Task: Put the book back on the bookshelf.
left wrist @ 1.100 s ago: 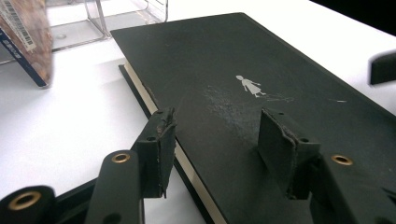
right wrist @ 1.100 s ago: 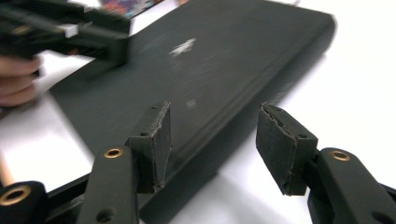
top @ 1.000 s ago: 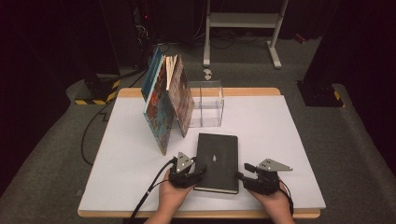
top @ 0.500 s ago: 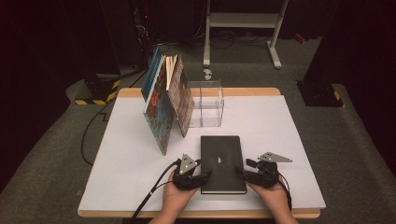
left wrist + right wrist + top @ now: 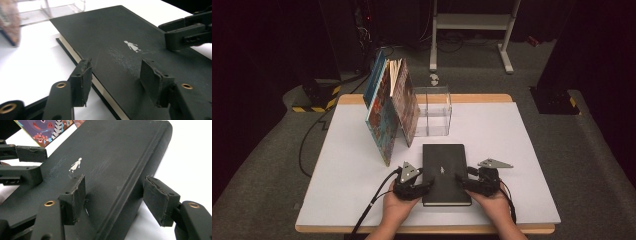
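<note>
A black hardcover book (image 5: 444,170) with a small white figure on its cover lies flat near the table's front edge. My left gripper (image 5: 418,184) is at its left long side. In the left gripper view the book (image 5: 120,42) has its page edge between my left gripper's (image 5: 117,77) open jaws, which have just closed a little; one pad is beside the edge, the other over the cover. My right gripper (image 5: 468,183) straddles the spine side. In its own view the right gripper (image 5: 116,195) has just been opening, and neither pad presses the book (image 5: 110,152).
Several colourful books (image 5: 389,107) lean together on end at the back left of the white table (image 5: 512,150). A clear plastic box (image 5: 433,111) stands just right of them, behind the black book. Cables trail off the front edge.
The black book, slightly askew a second ago, now lies square to the table edge. My right gripper has slid left onto its spine side. The left gripper has hardly moved.
</note>
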Demonstrator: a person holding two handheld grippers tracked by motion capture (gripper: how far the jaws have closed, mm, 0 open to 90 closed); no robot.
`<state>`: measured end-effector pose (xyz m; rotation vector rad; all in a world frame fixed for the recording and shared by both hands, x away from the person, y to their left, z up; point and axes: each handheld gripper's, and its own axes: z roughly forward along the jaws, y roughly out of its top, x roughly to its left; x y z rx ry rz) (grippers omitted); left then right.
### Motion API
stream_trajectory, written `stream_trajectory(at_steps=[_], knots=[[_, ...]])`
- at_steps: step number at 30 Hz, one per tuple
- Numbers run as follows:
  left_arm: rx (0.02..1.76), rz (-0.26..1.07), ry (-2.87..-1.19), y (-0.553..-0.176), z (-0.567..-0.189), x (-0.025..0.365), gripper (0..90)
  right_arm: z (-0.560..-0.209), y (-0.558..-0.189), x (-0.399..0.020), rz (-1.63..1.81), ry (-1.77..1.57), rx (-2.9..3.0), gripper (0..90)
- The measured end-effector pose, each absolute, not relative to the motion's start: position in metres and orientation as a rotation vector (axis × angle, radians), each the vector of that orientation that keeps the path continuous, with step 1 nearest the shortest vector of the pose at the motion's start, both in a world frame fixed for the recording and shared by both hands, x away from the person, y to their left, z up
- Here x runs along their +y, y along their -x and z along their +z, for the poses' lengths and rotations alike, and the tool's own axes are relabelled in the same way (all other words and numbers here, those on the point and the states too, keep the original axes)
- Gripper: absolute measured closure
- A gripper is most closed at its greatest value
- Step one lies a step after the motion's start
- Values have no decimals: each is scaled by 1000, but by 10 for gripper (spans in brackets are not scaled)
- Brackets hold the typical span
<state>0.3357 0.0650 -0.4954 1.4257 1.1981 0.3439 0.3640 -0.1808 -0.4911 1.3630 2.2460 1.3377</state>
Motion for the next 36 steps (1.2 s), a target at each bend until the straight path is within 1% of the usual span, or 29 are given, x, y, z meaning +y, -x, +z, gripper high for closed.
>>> stream_trajectory(at_steps=[2,5,8,10,11,17,18,19,23,25,28,34,36], knots=[[1178,346,-1441,-337,-494,66,471,-492,-363,-179,1342,-1370,2236,350],[1168,342,-1438,-342,-492,67,470,-492,-361,-181,1355,-1349,2233,369],[1185,341,-1435,-351,-492,68,429,-492,-359,-181,1355,-1326,2230,370],[1197,336,-1435,-357,-494,68,420,-492,-357,-182,1358,-1317,2229,369],[1220,303,-1417,-364,-496,70,380,-493,-356,-183,1373,-1316,2230,369],[1229,230,-1387,-375,-499,71,331,-495,-355,-185,1392,-1309,2230,370],[1236,199,-1387,-379,-500,71,296,-495,-355,-185,1393,-1307,2231,370],[1236,199,-1387,-379,-500,71,277,-495,-355,-185,1393,-1307,2231,370],[1241,159,-1385,-386,-502,72,253,-495,-355,-185,1396,-1297,2231,369],[1239,114,-1374,-389,-503,72,247,-496,-355,-186,1400,-1293,2232,367],[1247,96,-1367,-391,-504,71,238,-496,-355,-186,1401,-1293,2232,367],[1232,135,-1412,-391,-499,68,232,-496,-356,-186,1406,-1294,2233,367],[1204,175,-1423,-389,-493,66,241,-495,-356,-187,1415,-1296,2231,369]])
